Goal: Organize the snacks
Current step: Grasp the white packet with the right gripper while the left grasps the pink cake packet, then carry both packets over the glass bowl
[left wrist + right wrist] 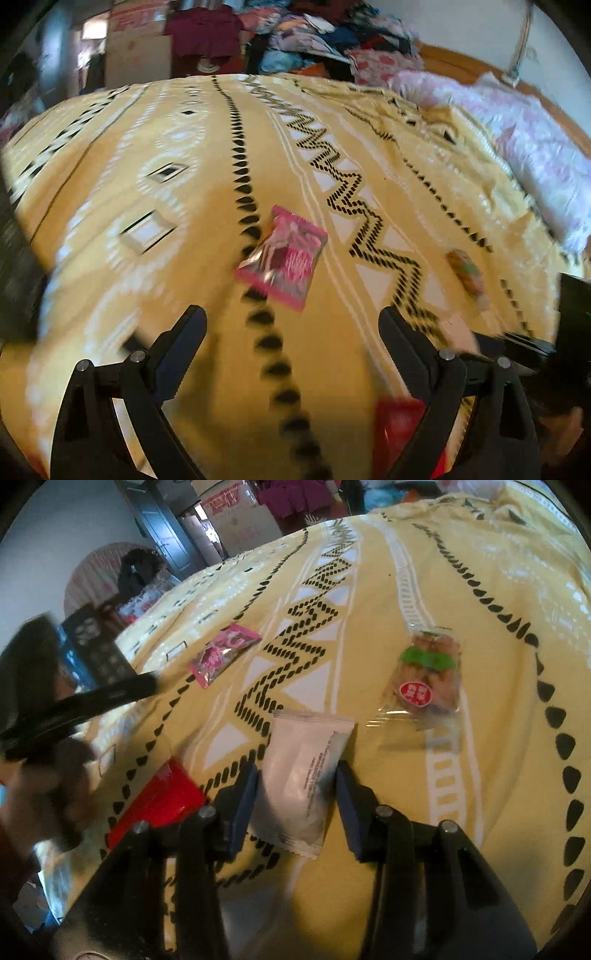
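Observation:
Several snack packets lie on a yellow patterned bedspread (480, 775). My right gripper (297, 779) is shut on a white packet (303, 771), with a pad against each long side. A red packet (159, 801) lies to its left. Farther off are a clear packet with a green band (428, 675) and a pink packet (221, 653). My left gripper (291, 314) stands wide open and holds nothing, just short of the pink packet (284, 254). The left wrist view is blurred; it shows the clear packet (467, 273) at the right and the red packet (399, 424) by the right finger.
A pile of clothes (325, 37) and a cardboard box (136, 48) stand beyond the bed's far edge. A pink quilt (517, 129) lies along the right side. A dark patterned box (96, 646) sits at the bed's left edge. A blurred hand (48, 786) holds the other gripper.

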